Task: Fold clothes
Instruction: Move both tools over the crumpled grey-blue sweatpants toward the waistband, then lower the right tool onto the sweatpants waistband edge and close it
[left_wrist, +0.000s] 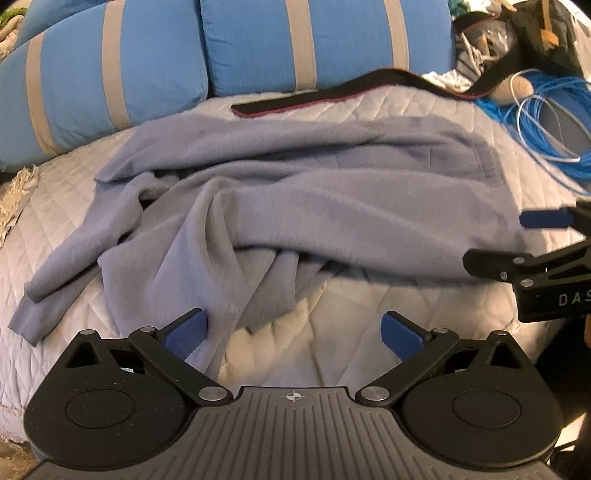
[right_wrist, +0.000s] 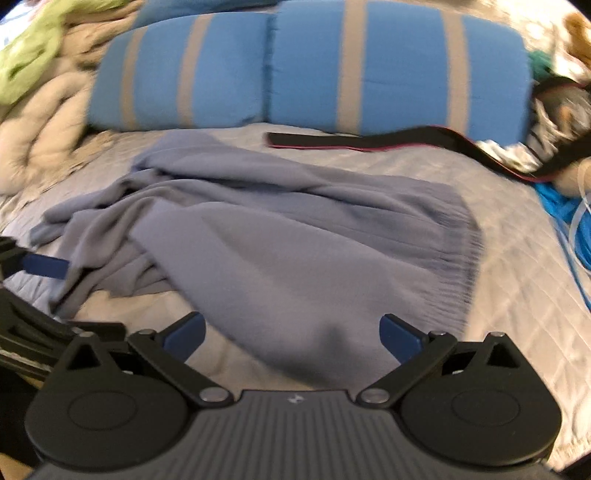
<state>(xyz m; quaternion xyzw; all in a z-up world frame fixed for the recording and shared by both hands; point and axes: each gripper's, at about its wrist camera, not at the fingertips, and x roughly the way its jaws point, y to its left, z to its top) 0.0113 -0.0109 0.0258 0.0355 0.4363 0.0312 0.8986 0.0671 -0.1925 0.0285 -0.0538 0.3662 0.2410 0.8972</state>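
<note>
my left tool (left_wrist: 293, 332) and right tool (right_wrist: 291, 334) both released, over rumpled grey sweater (right_wrist: 280, 240) mid-bed (left_wrist: 369, 350).

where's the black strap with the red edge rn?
In both wrist views the black strap lies on the quilted bedspread at the far side, just beyond the grey garment and in front of the blue striped pillows, trailing right toward the blue cable coil.

Both wrist views low over the bed, facing the pillows (left_wrist: 147, 55), sharing the garment (right_wrist: 277, 240).
</note>
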